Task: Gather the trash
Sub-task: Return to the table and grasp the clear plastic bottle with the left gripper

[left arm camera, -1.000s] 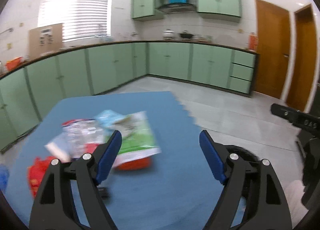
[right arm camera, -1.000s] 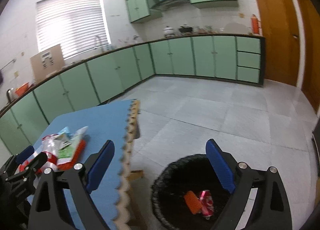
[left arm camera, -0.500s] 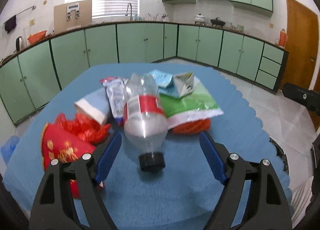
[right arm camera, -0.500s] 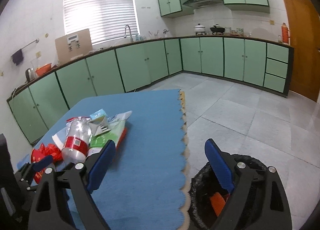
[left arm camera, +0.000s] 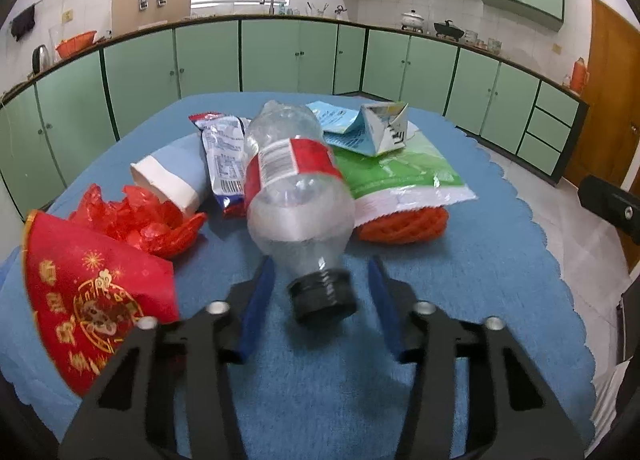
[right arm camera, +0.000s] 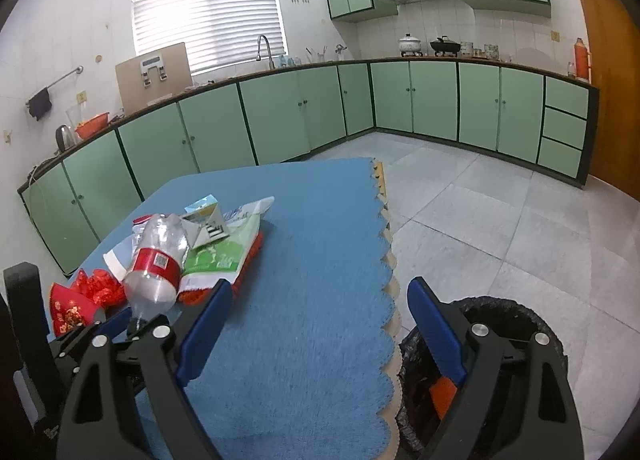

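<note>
A clear plastic bottle [left arm camera: 296, 180] with a red label lies on the blue mat [left arm camera: 460, 280], its black cap [left arm camera: 322, 294] pointing at me. My left gripper [left arm camera: 320, 264] has its blue fingers either side of the cap and neck. Its jaws are closing, with a gap still showing on both sides. In the right wrist view the bottle [right arm camera: 154, 260] lies at the left, with the left gripper [right arm camera: 116, 324] at its cap. My right gripper [right arm camera: 320, 284] hangs open and empty over the mat's right edge, beside the black trash bin [right arm camera: 500, 320].
Around the bottle lie a green snack bag [left arm camera: 400, 176], a folded milk carton [left arm camera: 384, 128], a silver wrapper [left arm camera: 224, 156], a paper cup [left arm camera: 172, 176], crumpled red foil [left arm camera: 140, 216] and a red paper hat [left arm camera: 88, 300]. The bin holds an orange scrap [right arm camera: 442, 394]. Green cabinets line the walls.
The left gripper came down and in to the pile, and its jaws have narrowed around the bottle's cap. The right wrist view swung left from the bin toward the table.
</note>
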The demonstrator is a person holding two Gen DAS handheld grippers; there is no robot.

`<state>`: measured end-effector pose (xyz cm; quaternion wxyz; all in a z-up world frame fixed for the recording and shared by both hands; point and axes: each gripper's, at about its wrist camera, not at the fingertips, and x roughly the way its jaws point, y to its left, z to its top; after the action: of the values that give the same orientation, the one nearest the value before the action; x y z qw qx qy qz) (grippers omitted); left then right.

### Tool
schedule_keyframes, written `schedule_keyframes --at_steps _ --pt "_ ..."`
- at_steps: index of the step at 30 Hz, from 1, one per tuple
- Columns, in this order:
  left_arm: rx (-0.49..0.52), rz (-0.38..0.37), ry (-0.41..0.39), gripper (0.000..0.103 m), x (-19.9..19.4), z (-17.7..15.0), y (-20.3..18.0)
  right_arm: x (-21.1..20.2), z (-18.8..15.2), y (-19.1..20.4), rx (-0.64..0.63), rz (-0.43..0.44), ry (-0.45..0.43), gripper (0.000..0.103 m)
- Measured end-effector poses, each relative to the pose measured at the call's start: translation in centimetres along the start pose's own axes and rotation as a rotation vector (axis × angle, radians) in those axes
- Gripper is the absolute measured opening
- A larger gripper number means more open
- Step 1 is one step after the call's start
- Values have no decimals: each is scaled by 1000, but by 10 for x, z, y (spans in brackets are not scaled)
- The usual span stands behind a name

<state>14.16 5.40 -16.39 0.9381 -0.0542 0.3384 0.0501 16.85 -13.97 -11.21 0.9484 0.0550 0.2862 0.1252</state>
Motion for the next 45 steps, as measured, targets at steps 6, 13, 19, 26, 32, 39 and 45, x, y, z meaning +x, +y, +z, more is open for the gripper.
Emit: schedule_keyframes --at_steps 6,13,19,26,32,39,45 --pt "-26 -4 -12 31 -5 2 4 5 -5 2 -4 4 18 87" --pt "-29 -11 -17 31 -20 0 6 4 -8 5 -11 11 20 87" --pt "-21 -3 20 38 -9 6 3 5 -11 7 -22 17 31 87" --pt "0 40 34 55 2 19 -4 9 -10 7 -18 16 37 87" --pt "-21 45 49 38 9 19 -2 9 -10 6 -18 14 37 87" --pt "-61 14 25 31 -1 12 4 9 -8 9 -23 25 38 87" --pt "-59 2 -30 31 -13 13 3 20 1 17 -29 56 40 84"
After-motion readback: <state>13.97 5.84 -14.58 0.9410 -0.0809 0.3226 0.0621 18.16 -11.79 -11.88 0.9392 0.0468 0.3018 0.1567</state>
